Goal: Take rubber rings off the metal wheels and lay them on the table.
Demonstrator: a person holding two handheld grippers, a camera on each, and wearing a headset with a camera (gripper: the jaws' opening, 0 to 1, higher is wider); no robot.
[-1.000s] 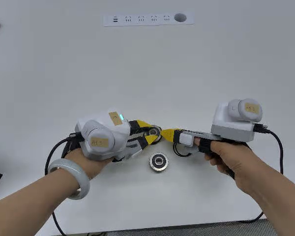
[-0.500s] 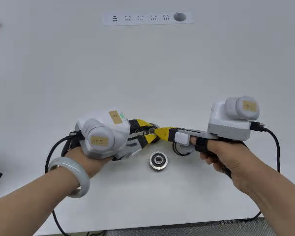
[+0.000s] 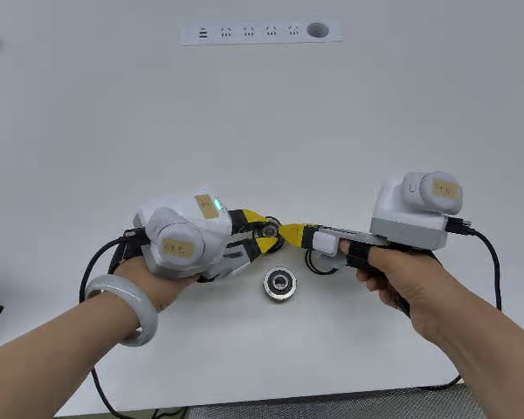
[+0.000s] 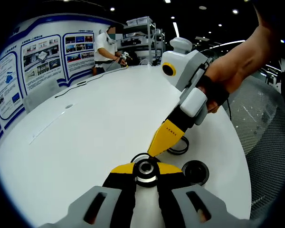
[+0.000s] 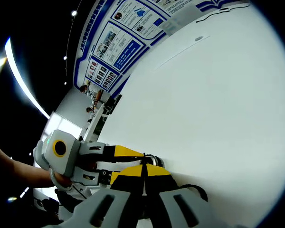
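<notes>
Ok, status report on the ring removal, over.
Left tool shut on a metal wheel. Right tool shut, tip at its rubber ring. One loose ring and second wheel on table, nothing in the way.

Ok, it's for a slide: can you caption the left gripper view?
Left gripper clamps a wheel, right gripper tip at its rim; a loose ring and second wheel lie beside.

Polished silver metal wheel (image 4: 146, 170) in left gripper's (image 4: 146, 166) matt yellow plastic jaws, dull black rubber ring (image 4: 180, 151) on smooth white tabletop (image 4: 85, 133).
</notes>
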